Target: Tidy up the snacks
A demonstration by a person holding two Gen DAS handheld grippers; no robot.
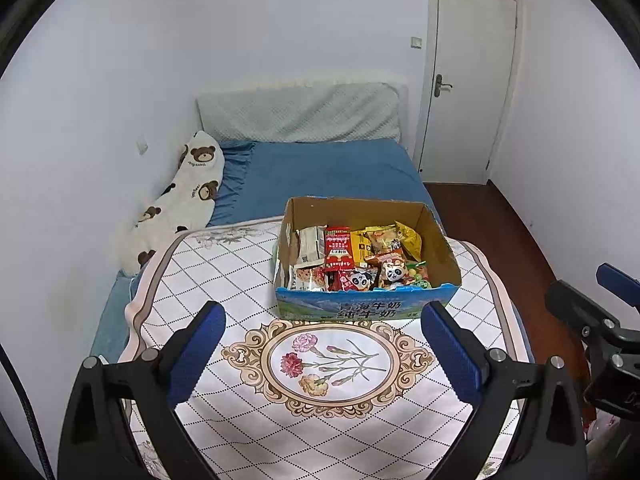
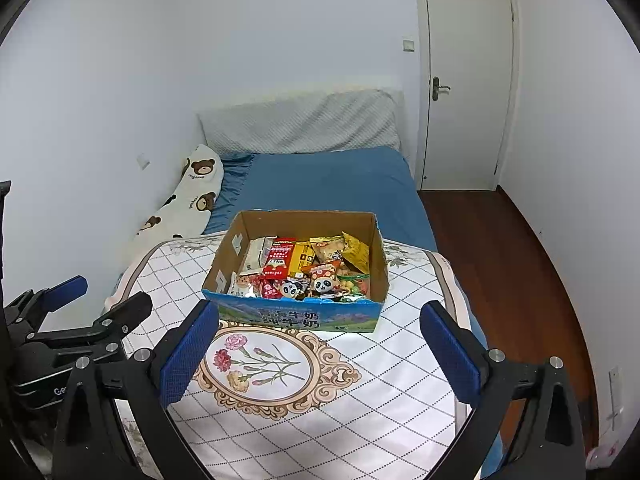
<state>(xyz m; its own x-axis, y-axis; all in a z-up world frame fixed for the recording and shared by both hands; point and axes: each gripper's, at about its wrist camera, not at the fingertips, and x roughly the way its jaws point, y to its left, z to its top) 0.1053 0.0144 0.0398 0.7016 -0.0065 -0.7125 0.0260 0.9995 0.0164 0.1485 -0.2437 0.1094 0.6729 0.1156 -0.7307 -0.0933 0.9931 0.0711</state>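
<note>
An open cardboard box (image 1: 438, 240) with a blue printed front stands on a white quilted cloth (image 1: 224, 280) on the bed. It also shows in the right wrist view (image 2: 228, 256). It holds several snack packets: a red packet (image 1: 338, 246), yellow bags (image 1: 408, 236) and panda-face packets (image 1: 394, 272). My left gripper (image 1: 324, 316) is open and empty, hovering short of the box front. My right gripper (image 2: 320, 316) is open and empty, also short of the box front. The right gripper shows at the right edge of the left wrist view (image 1: 592, 320).
The cloth (image 2: 360, 400) has a flower medallion (image 1: 328, 364) in front of the box. A bear-print pillow (image 1: 180, 204) lies along the left wall. Blue sheet (image 1: 328, 176) and grey headboard cushion (image 1: 300, 114) lie behind. A white door (image 1: 468, 80) and wood floor (image 2: 508, 280) are to the right.
</note>
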